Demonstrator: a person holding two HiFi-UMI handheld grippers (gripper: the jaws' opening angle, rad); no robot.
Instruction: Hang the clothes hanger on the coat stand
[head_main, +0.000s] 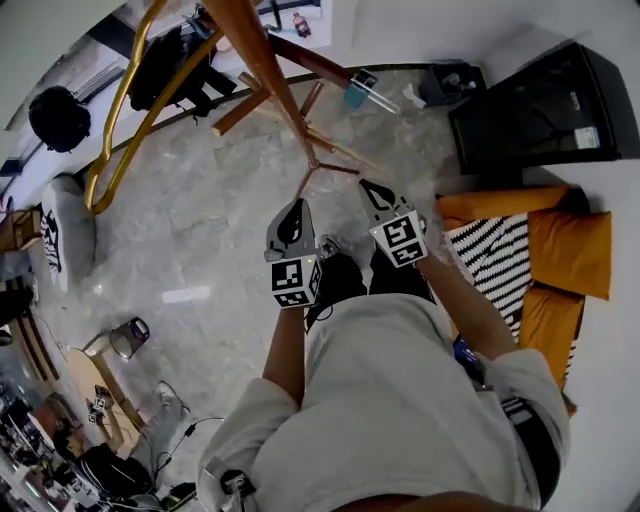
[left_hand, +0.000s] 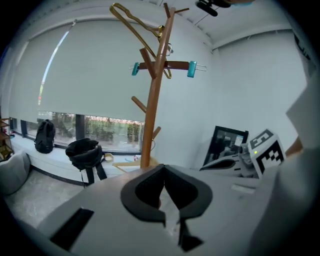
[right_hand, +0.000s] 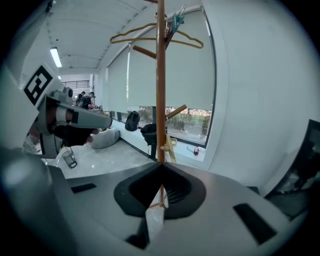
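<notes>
Here, a person stands on a grey marble floor (head_main: 200, 230) and looks steeply down, holding a two-jaw tool in each hand.

The wooden coat stand (head_main: 262, 60) rises from the floor just ahead of both tools and fills the upper centre of the head view. It has a tall slim pole with short pegs angling out.

A gold clothes hanger (head_main: 93, 185) is on the stand already. It sweeps down toward the upper left of the head view, and in the right gripper view it hangs level across the top of the pole. A second hanger, a dark wooden bar with teal clips (left_hand: 177, 65), sits a little lower on the stand.

The left gripper (head_main: 297, 207) is at centre frame, low and well below the hangers. Its jaws are pressed together with nothing between them. The right gripper (head_main: 365, 186) is just beside it on the right, also closed and empty.

The gold hanger looks like thin metal rod, so it is probably light, stiff and smooth. It is likely to slip in the jaws and swing on its hook. The best hold is probably on a straight run of the shoulder close to the neck, squeezed firmly across the rod.
</notes>
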